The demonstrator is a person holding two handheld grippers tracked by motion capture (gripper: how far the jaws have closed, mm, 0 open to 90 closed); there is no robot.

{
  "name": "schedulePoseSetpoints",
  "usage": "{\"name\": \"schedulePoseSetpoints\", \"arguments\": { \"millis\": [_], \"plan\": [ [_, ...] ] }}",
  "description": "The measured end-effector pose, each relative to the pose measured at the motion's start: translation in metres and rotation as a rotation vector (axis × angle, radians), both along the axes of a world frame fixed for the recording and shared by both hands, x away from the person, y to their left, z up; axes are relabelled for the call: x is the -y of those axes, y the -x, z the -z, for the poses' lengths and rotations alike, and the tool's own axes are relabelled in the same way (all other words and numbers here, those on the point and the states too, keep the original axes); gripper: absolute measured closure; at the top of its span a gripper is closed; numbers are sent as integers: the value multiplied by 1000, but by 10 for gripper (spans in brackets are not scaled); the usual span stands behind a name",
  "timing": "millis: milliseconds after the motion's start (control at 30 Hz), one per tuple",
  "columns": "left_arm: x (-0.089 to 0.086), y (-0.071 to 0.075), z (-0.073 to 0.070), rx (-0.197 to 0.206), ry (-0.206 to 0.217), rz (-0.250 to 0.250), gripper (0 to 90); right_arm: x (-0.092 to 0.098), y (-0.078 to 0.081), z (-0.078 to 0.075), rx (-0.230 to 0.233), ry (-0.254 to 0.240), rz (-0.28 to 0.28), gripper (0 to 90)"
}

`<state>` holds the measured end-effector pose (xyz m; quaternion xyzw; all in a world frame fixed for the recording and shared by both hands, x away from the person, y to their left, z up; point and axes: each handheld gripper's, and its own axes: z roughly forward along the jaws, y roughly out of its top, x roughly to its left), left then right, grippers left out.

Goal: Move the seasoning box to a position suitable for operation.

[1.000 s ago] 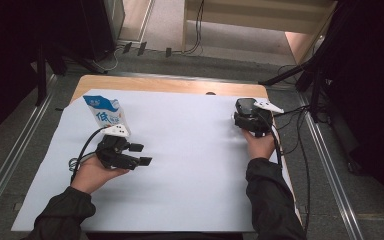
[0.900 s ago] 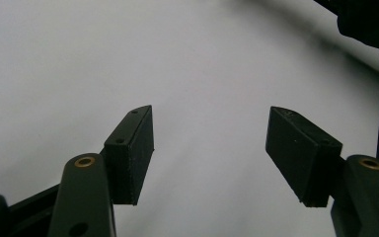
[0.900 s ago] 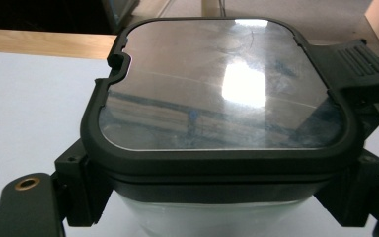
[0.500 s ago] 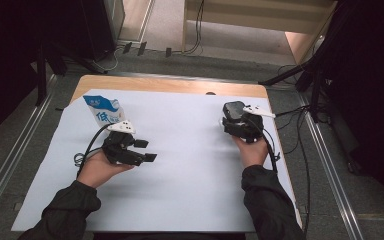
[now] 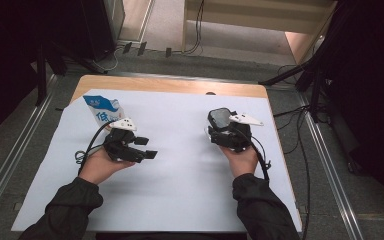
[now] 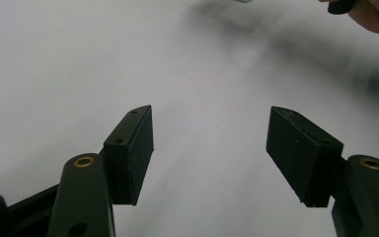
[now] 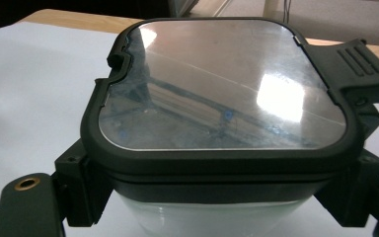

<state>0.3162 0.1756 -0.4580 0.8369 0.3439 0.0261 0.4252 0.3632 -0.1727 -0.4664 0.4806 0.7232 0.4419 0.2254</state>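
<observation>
My right gripper (image 5: 220, 131) is shut on a clear lidded container (image 5: 220, 117) and holds it just above the white sheet (image 5: 180, 175), right of the middle. In the right gripper view the container (image 7: 222, 98) has a dark-rimmed, glossy see-through lid with a ribbed latch (image 7: 360, 66) at the right, and my right gripper (image 7: 217, 200) has a jaw pressed on each side below the lid. My left gripper (image 5: 147, 147) rests low at the left, pointing right, open with nothing in it. In the left gripper view my left gripper (image 6: 209, 153) has only the bare sheet between its two fingers (image 6: 131, 153).
A blue and white carton (image 5: 102, 111) stands at the sheet's back left, just behind the left hand. The wooden table edge (image 5: 170, 86) runs along the back. Cables (image 5: 300, 150) hang off the right side. The other hand (image 6: 375, 15) is at the top right of the left gripper view.
The right hand has carried the container leftward, toward the middle of the sheet and a little nearer the person. The left hand has hardly moved.
</observation>
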Motion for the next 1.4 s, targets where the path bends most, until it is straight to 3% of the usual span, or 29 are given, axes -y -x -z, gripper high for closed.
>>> {"name": "schedulePoseSetpoints", "arguments": {
  "millis": [500, 833, 1100, 1233, 1400],
  "plan": [
    [-2, -1, 0, -1, -5, -19, 373, -40, 18, 8, -18, 15, -104, 162],
    [-1, -1, 1, 0, -15, -12, 374, -70, 26, 21, -45, 33, -171, 162],
    [-1, -1, 1, 2, -17, -14, 374, -82, 30, 35, -45, 72, -192, 161],
    [-1, -1, 2, 1, -23, -13, 373, -84, 35, 38, -12, 96, -190, 160],
    [0, -1, 2, -1, -22, -12, 373, -82, 33, 40, -44, 79, -205, 147]
  ]
}}
